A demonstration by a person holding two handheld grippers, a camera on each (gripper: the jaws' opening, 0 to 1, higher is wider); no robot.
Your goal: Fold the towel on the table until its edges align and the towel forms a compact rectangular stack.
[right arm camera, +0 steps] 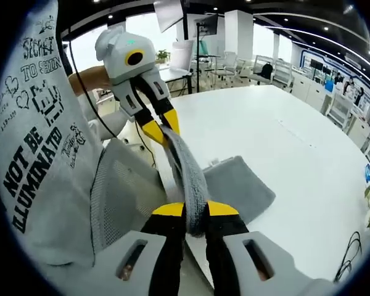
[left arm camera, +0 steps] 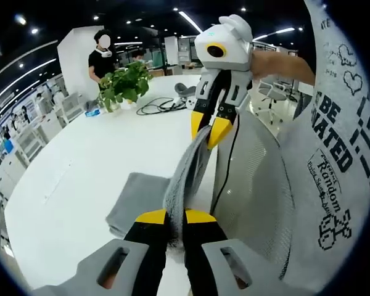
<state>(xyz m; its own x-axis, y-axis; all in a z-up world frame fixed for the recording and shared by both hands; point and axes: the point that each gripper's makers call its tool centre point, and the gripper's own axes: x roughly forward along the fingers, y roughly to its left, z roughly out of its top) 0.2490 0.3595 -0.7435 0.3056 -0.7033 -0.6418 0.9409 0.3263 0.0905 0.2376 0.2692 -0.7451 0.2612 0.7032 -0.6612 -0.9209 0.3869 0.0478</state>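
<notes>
A grey towel (left arm camera: 186, 179) stretches taut between the left gripper (left arm camera: 175, 217) and right gripper (left arm camera: 211, 125), each pinching one end, the rest draped on the white table (left arm camera: 80, 166) beside a printed grey sweatshirt (left arm camera: 342, 154).

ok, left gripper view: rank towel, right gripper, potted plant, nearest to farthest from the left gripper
1. towel, clamped in the left gripper, trailing onto the table.
2. right gripper, ahead, gripping the towel's other end.
3. potted plant, far across the table, upper left.
</notes>
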